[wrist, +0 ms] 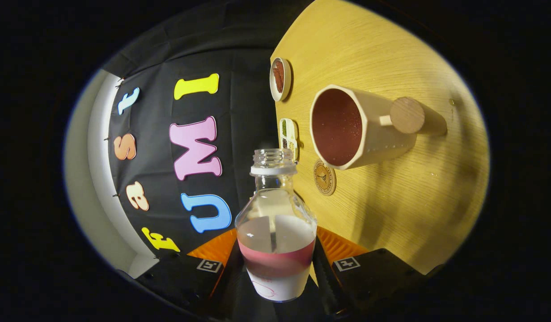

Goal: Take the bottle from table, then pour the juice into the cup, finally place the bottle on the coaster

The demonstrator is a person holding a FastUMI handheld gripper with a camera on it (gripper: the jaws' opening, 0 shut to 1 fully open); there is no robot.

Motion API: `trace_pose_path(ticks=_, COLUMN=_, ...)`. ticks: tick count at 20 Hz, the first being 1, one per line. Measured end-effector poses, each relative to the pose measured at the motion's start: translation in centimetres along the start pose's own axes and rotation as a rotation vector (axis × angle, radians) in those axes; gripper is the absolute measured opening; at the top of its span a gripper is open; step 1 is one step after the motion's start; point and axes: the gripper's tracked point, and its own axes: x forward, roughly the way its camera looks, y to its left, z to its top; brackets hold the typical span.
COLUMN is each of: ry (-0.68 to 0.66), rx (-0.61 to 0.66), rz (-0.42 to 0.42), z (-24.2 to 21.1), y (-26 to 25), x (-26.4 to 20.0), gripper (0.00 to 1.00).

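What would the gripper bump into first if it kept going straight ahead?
Nothing new at first: the gripper is already shut on the bottle, which leads. The bottle's open mouth points past the cup and the coaster toward the booth wall, though depth is hard to judge.

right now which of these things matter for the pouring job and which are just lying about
For the job:
- bottle, open, clamped between the fingers of the tool
- cup, with a wooden handle, beyond the bottle
- coaster, round, on the table beside the cup

Lying about:
- small round dish, past the cup
- small oblong tray, behind the bottle's neck
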Motion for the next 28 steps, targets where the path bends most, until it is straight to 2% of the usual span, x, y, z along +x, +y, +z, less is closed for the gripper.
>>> trace_pose_path(ticks=16, ry=0.007, rx=0.198, rz=0.03, z=1.0, y=1.1, x=0.5, gripper=0.75)
trace_pose_path(ticks=28, ry=0.023, rx=0.266, rz=0.041, z=0.7, y=1.9, x=1.4, gripper=0.75)
